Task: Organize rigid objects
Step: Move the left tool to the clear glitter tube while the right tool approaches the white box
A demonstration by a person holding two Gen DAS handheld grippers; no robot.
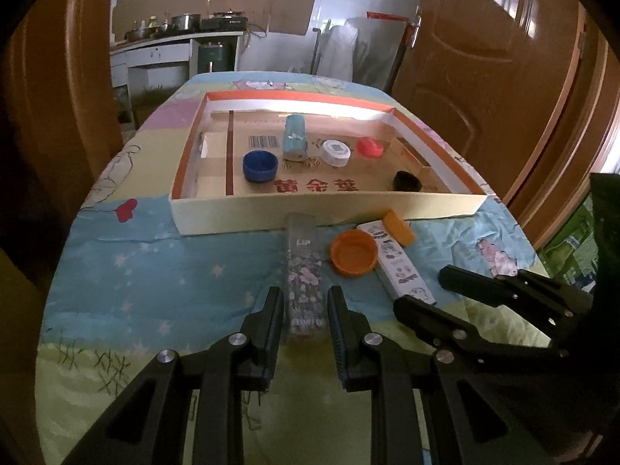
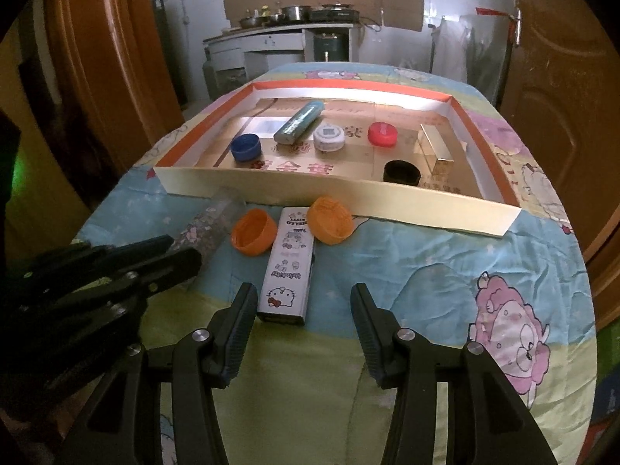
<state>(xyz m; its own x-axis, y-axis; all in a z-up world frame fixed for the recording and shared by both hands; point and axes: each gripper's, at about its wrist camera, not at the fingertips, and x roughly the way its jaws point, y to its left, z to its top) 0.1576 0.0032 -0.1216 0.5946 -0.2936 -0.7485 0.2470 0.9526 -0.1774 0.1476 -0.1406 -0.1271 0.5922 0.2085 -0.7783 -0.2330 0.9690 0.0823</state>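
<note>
Clear floral tube [image 1: 304,275]: lying flat on the cartoon cloth [image 1: 155,271] of the counter, just in front of the shallow cardboard tray [image 1: 271,213]. Long axis running from left gripper [image 1: 304,312] straight toward tray wall, far end touching or nearly touching it. Jaws apart, straddling near end, pads not yet pressing as far as visible.

For a good grasp: lower a little, keep jaws square across the tube, close on the middle of its width.

Beside: orange cap [image 1: 354,252], white cartoon box [image 2: 288,267]. Right gripper [image 2: 304,310] with jaws wide apart, empty.
</note>
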